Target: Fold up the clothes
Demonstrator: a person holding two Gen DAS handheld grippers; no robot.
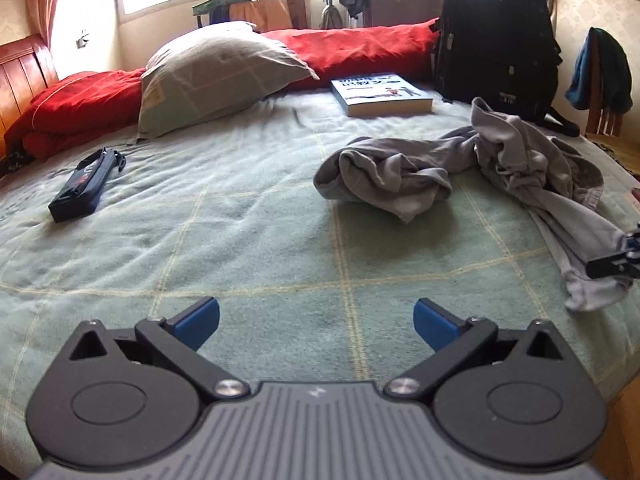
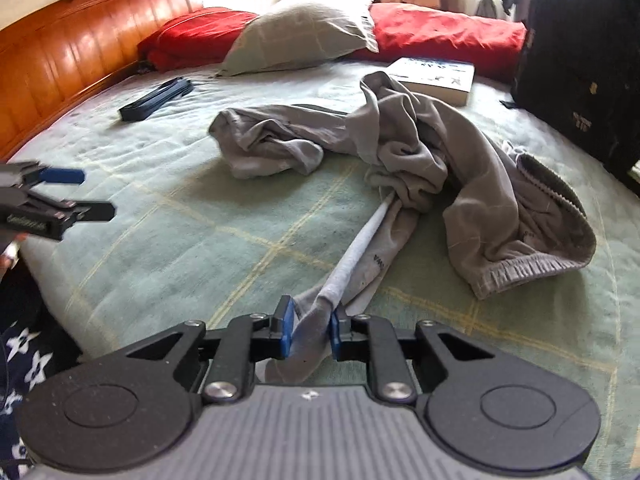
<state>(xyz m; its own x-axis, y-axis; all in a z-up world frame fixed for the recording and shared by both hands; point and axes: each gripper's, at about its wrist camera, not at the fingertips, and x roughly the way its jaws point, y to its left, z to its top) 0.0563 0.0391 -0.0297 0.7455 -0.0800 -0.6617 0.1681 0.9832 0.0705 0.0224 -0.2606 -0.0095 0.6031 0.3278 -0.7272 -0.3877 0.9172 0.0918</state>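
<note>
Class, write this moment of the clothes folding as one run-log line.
right tool: shut on grey trousers leg end | left tool: open, empty, above blanket | trousers: crumpled, unfolded

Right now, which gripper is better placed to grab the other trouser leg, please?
Left, probably: the left gripper is open and empty above the blanket, while the right gripper is clamped on the grey trousers.

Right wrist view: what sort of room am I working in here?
Most likely a lived-in bedroom: a bed with a wooden headboard, a pillow against red bedding, and grey clothes lying crumpled.
</note>
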